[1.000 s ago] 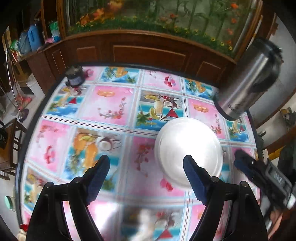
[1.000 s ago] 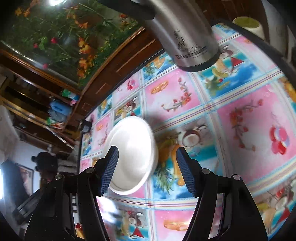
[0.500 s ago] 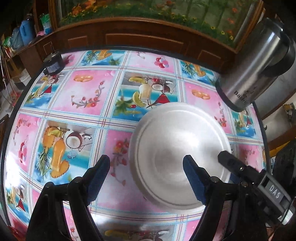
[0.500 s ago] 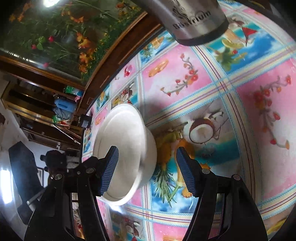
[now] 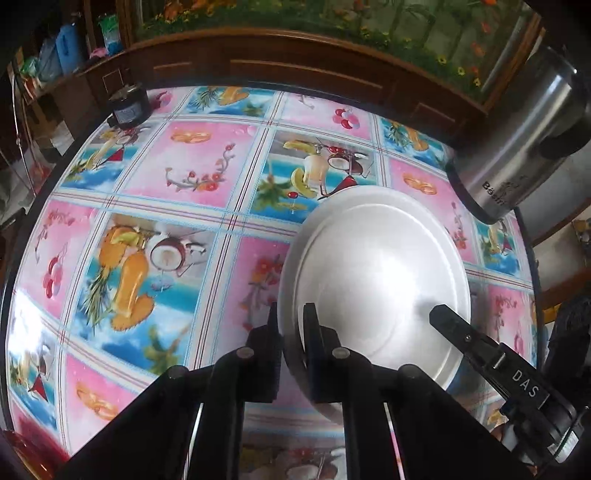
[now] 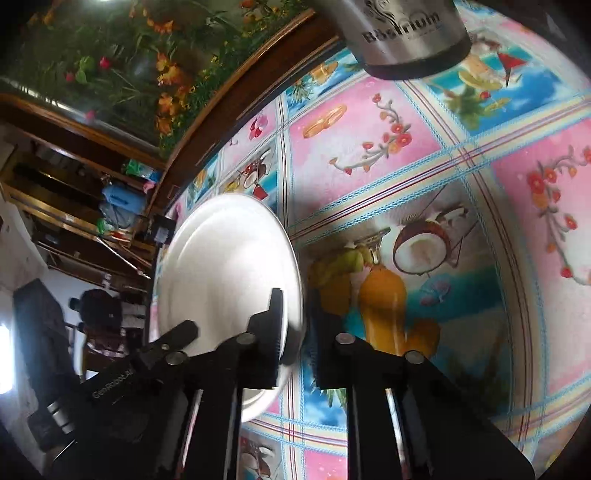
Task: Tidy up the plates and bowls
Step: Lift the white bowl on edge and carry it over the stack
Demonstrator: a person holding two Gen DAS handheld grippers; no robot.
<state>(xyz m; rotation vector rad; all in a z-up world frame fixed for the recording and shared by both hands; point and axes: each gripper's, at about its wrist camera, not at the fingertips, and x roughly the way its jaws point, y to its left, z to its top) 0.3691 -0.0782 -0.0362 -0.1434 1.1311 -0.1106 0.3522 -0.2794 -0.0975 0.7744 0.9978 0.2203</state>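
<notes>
A white plate (image 5: 373, 273) sits on top of a bowl on the fruit-patterned tablecloth (image 5: 192, 166). My left gripper (image 5: 291, 321) is shut on the plate's near left rim, one finger on each side of the edge. My right gripper (image 6: 297, 310) is shut on the opposite rim of the same plate (image 6: 221, 266). Its finger (image 5: 454, 325) shows in the left wrist view resting on the plate. The left gripper's finger (image 6: 177, 336) shows in the right wrist view on the plate's far edge.
A tall steel flask (image 5: 517, 147) stands right behind the plate, also seen in the right wrist view (image 6: 402, 33). A small dark jar (image 5: 127, 107) sits at the far left table edge. A wooden cabinet with an aquarium (image 5: 295, 59) runs behind the table.
Both grippers moved in toward the plate and closed from open onto its opposite rims.
</notes>
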